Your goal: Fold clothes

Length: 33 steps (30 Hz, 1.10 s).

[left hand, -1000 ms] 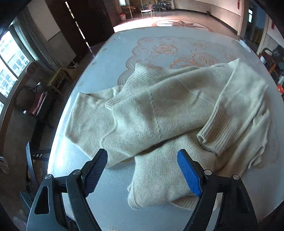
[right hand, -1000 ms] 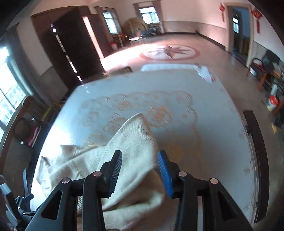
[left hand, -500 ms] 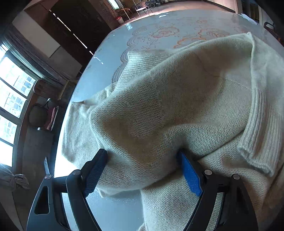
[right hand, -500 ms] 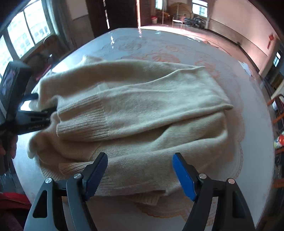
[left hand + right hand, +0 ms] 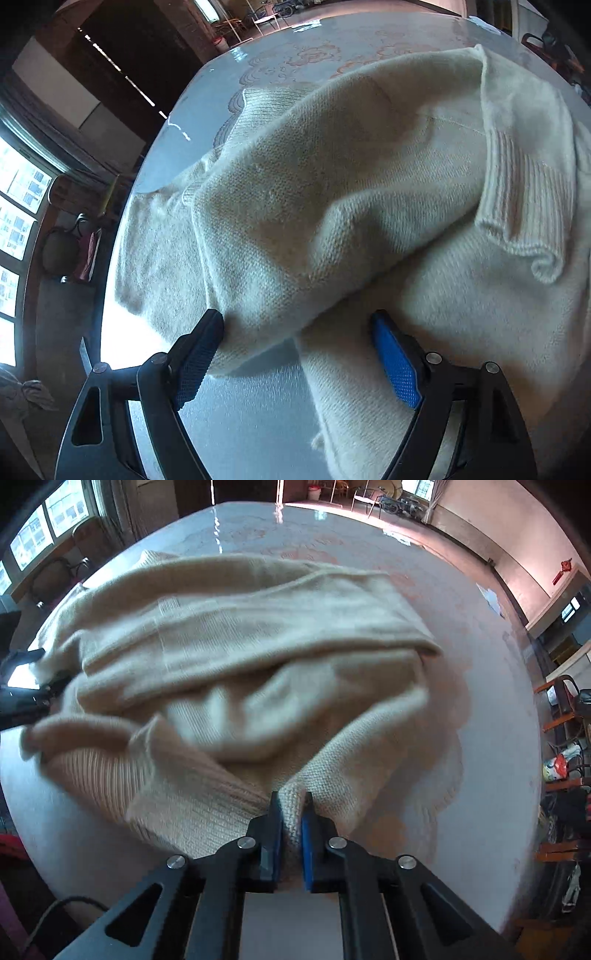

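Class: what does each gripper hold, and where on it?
Right gripper pinches a fold at the sweater's near edge. Left gripper holds nothing; its jaws are open.

Cream knit sweater (image 5: 332, 206), bunched, on table

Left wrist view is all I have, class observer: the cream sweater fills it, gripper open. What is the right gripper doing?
Observer: The right gripper is shut on the sweater, pinching a fold at its near edge.
Operator: Is the table visible past the sweater's far side?
Observer: Yes, the table shows bare beyond it.
Operator: Can you see my left gripper from there?
Observer: Only as a dark shape at the left edge; its jaws are unclear from that view.
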Each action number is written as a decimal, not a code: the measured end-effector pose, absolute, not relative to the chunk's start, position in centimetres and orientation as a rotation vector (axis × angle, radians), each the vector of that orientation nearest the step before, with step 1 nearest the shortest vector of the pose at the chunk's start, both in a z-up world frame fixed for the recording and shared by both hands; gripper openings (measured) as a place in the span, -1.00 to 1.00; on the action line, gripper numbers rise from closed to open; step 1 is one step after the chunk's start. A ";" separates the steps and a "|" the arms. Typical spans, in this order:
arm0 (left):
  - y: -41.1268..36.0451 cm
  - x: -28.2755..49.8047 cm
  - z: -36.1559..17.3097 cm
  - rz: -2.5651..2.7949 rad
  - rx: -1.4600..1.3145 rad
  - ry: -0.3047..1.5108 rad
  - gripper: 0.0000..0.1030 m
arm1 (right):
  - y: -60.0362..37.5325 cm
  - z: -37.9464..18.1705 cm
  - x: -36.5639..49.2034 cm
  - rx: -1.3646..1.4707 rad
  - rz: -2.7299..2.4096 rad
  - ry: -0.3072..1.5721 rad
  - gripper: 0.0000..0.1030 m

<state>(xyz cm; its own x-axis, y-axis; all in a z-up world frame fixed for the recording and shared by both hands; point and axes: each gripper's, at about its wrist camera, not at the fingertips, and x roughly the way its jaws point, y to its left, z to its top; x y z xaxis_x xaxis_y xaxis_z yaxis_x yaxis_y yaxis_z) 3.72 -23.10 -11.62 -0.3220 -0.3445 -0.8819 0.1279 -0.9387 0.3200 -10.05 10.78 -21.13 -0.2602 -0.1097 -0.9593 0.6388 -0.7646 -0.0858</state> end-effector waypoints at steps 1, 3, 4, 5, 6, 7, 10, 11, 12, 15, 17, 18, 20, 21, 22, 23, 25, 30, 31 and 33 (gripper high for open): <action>-23.1 4.4 -11.6 -2.337 1.637 -0.287 0.61 | 12.3 -21.2 -9.5 1.549 -2.052 0.663 -0.86; -23.1 5.5 -11.1 -2.377 1.648 -0.274 0.61 | 14.6 -21.4 -9.0 1.610 -2.015 0.590 -0.74; -23.1 6.0 -10.8 -2.397 1.653 -0.268 0.61 | 15.3 -20.9 -8.9 1.602 -2.028 0.557 -0.66; -23.3 6.0 -10.2 -2.410 1.638 -0.252 0.61 | 16.0 -20.4 -8.8 1.594 -2.041 0.524 -0.61; -23.6 6.0 -9.7 -2.422 1.623 -0.236 0.61 | 16.5 -19.8 -8.7 1.571 -2.063 0.500 -0.54; -24.0 5.5 -9.0 -2.430 1.587 -0.230 0.61 | 16.1 -18.6 -8.9 1.504 -2.105 0.497 -0.53; -25.5 3.5 -8.3 -2.377 1.533 -0.240 0.61 | 13.0 -15.2 -10.1 1.317 -2.127 0.376 -0.36; -26.0 2.7 -8.3 -2.347 1.522 -0.247 0.61 | 11.3 -14.5 -10.7 1.304 -2.090 0.322 -0.33; -26.6 2.0 -8.3 -2.317 1.512 -0.254 0.61 | 9.6 -14.1 -11.4 1.305 -2.055 0.274 -0.32; -28.2 -0.4 -8.3 -2.227 1.481 -0.275 0.61 | 5.5 -15.5 -13.3 1.440 -1.961 0.154 -0.32; -29.3 -0.2 -8.6 -2.154 1.478 -0.235 0.61 | 4.1 -17.1 -13.6 1.529 -1.923 0.075 -0.32; -29.6 0.3 -8.5 -2.142 1.474 -0.204 0.62 | 3.5 -17.9 -13.6 1.572 -1.910 0.044 -0.32; -30.4 1.1 -8.7 -2.123 1.471 -0.146 0.62 | 2.9 -19.3 -13.5 1.641 -1.896 -0.016 -0.31; -30.6 1.4 -8.9 -2.118 1.477 -0.121 0.62 | 2.8 -19.9 -13.5 1.666 -1.862 -0.070 -0.30; -30.9 1.6 -9.3 -2.111 1.488 -0.103 0.62 | 2.7 -20.6 -13.5 1.692 -1.827 -0.122 -0.30; -30.9 1.7 -9.7 -2.106 1.505 -0.090 0.62 | 2.5 -21.5 -13.6 1.719 -1.805 -0.162 -0.29; -30.8 1.5 -10.9 -2.103 1.554 -0.062 0.62 | 2.2 -22.9 -13.9 1.751 -1.790 -0.222 -0.28; -30.6 0.9 -11.4 -2.102 1.540 -0.066 0.62 | 3.1 -22.2 -15.2 1.643 -1.751 -0.443 -0.91; -30.7 0.7 -11.4 -2.099 1.540 -0.060 0.62 | 3.6 -21.4 -15.5 1.608 -1.750 -0.476 -0.92; -30.8 0.5 -11.2 -2.101 1.535 -0.048 0.62 | 5.0 -19.8 -16.6 1.558 -1.750 -0.567 -0.92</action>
<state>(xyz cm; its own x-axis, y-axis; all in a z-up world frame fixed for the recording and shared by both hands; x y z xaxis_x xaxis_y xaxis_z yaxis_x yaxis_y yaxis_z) 0.48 -30.76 -11.19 -0.2113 -0.4348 -0.8754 0.3943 -0.8574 0.3307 -16.61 5.03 -19.79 -0.0161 -0.7497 -0.6616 0.2199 -0.6481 0.7291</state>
